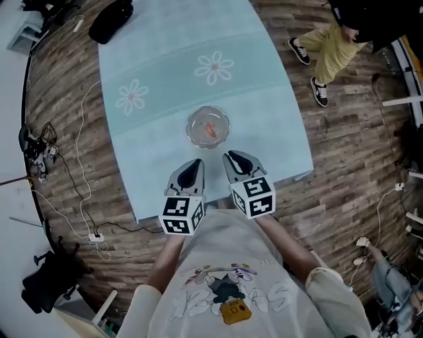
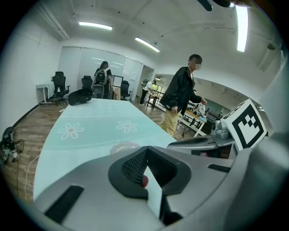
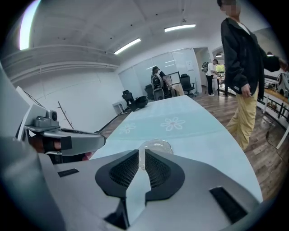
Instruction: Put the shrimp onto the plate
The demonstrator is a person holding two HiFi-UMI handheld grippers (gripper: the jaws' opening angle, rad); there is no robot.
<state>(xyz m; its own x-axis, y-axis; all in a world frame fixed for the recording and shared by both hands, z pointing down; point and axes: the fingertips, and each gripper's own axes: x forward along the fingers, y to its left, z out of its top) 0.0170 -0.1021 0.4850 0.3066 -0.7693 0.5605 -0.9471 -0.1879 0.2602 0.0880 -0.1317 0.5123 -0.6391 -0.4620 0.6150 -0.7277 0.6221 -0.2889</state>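
Observation:
A clear glass plate (image 1: 190, 132) stands on the light blue tablecloth (image 1: 165, 72), in the middle of the table's near half. An orange shrimp (image 1: 210, 129) lies inside it. My left gripper (image 1: 195, 162) and right gripper (image 1: 230, 156) hover side by side near the front edge, a little short of the plate. The left gripper's (image 2: 145, 148) jaws meet at the tips with nothing between them. Only a thin slit shows between the jaws of the right gripper (image 3: 141, 151), and they hold nothing. The plate (image 2: 124, 146) (image 3: 156, 145) shows just beyond the tips in both gripper views.
A black bag (image 1: 111, 18) lies at the table's far end. A person in yellow trousers (image 1: 330, 46) stands by the table's right side, also seen as a person (image 2: 183, 97) (image 3: 244, 67) in both gripper views. Cables (image 1: 82, 191) run over the wooden floor at left.

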